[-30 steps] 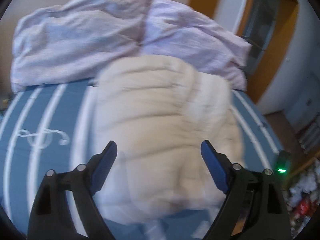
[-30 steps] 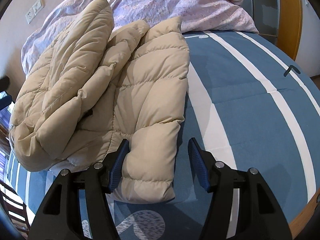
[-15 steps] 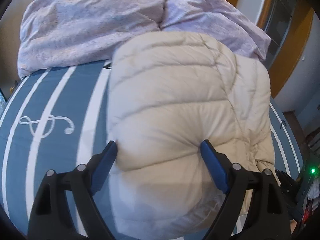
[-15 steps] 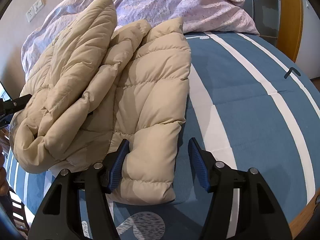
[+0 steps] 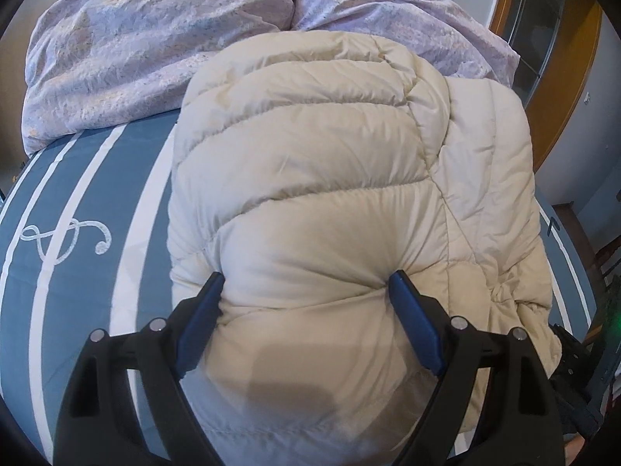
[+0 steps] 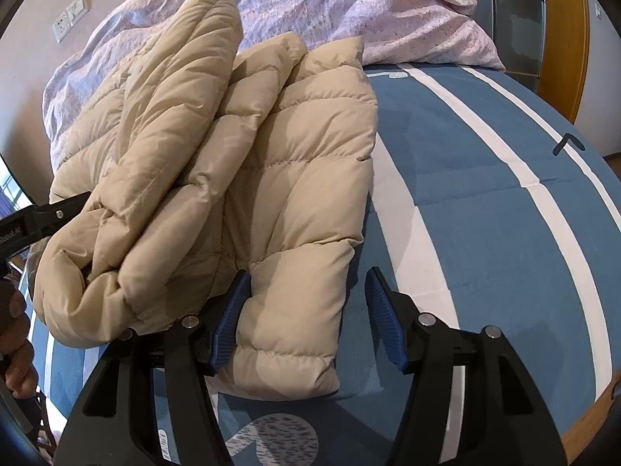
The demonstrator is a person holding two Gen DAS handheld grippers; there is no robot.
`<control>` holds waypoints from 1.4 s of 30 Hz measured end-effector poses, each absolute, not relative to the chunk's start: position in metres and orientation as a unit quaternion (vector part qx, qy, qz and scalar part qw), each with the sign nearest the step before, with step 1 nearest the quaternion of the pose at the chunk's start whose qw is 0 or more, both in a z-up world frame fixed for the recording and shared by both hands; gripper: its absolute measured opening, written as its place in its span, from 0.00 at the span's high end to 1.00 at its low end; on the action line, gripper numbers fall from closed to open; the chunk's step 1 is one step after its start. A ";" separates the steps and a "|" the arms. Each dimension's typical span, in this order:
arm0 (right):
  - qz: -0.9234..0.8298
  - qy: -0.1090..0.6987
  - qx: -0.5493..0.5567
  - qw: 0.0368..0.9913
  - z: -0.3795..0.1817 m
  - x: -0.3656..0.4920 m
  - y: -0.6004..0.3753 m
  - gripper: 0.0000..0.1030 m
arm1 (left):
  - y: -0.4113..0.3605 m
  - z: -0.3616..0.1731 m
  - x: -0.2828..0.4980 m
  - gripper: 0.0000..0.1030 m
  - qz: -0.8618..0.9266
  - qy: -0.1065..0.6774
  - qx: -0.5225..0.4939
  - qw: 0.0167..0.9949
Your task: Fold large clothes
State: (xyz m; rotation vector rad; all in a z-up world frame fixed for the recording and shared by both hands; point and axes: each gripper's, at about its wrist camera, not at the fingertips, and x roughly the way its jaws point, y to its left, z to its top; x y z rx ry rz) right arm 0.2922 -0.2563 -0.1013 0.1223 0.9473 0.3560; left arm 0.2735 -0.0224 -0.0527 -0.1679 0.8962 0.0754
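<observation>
A beige quilted puffer jacket lies partly folded on a blue bed cover with white stripes. My left gripper stands wide, with a thick bulge of the jacket pressed between its blue pads. In the right wrist view the jacket is doubled over itself in puffy layers. My right gripper is open over the jacket's near end, its left pad touching the fabric and its right pad over the bed cover. The left gripper's black body shows at the jacket's left edge.
A crumpled lilac duvet is heaped at the head of the bed, also seen in the right wrist view. A wooden door frame stands at the right. The bed edge and floor are at the far right.
My left gripper has pushed into the jacket; the folded bulge now sits between its pads and the jacket's left layer has shifted over. My right gripper has stayed put.
</observation>
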 end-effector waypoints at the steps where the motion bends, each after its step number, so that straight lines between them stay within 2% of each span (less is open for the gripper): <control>1: 0.170 0.453 0.058 0.873 -0.101 0.292 -0.256 0.40 | -0.024 -0.054 0.274 0.18 0.036 0.433 -0.082 0.897; 8: 0.170 0.447 0.052 0.877 -0.101 0.290 -0.254 0.40 | -0.043 -0.059 0.276 0.18 0.027 0.432 -0.078 0.898; 13: 0.173 0.453 0.058 0.873 -0.100 0.292 -0.263 0.40 | -0.060 -0.066 0.276 0.17 0.032 0.428 -0.039 0.903; 19: 0.136 0.426 0.058 0.892 -0.076 0.293 -0.288 0.41 | -0.064 -0.068 0.280 0.17 0.030 0.432 -0.046 0.900; 24: 0.122 0.379 0.080 0.914 -0.038 0.302 -0.304 0.51 | -0.062 -0.068 0.284 0.15 0.030 0.434 -0.052 0.899; 26: 0.139 0.372 0.091 0.913 -0.028 0.306 -0.302 0.61 | -0.061 -0.068 0.285 0.14 0.029 0.435 -0.054 0.898; 29: 0.188 0.363 0.102 0.907 -0.018 0.309 -0.286 0.70 | -0.061 -0.068 0.286 0.14 0.029 0.435 -0.054 0.898; 36: 0.236 0.357 0.082 0.900 -0.019 0.307 -0.243 0.75 | -0.061 -0.068 0.286 0.14 0.027 0.434 -0.053 0.899; 38: 0.213 0.380 0.061 0.898 -0.033 0.314 -0.236 0.81 | -0.059 -0.069 0.285 0.14 0.025 0.433 -0.052 0.899; 42: 0.153 0.441 0.020 0.884 -0.071 0.328 -0.234 0.83 | -0.053 -0.067 0.283 0.14 0.016 0.432 -0.062 0.899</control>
